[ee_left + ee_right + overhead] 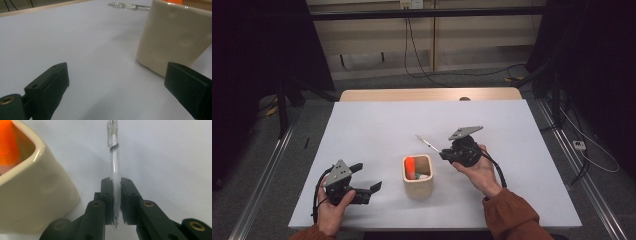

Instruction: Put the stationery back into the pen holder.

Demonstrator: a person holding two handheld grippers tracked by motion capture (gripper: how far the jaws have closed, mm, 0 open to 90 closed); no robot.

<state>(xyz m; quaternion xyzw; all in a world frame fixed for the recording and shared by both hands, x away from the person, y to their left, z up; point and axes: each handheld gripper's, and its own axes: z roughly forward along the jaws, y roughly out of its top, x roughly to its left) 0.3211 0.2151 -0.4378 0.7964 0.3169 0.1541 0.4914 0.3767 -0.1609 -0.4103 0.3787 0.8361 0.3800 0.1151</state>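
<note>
Right hand-held gripper (445, 153): jaws closed on the pen (114, 165), clamped near its lower end; held in the person's right hand (479, 170).
Pen: clear barrel, pointing out past the jaws toward 10 o'clock in the high view; tip end raised off the counter (382, 120), as far as the high view shows.
Pen location: at about 1 o'clock from the cup (417, 175), near it, not touching.
Left hand-held gripper (368, 176): jaws wide apart, nothing between them; low over the counter at 9 o'clock from the cup, near it.
Cup: cream, square with rounded corners, upright near the counter's middle-front; in the left gripper view it stands just beyond the right jaw, apart from it.
Cup contents: an orange marker (410, 165), leaning at the cup's left side; something pale beside it, too small to tell.
Counter: white top, wooden edge at the far side.
</note>
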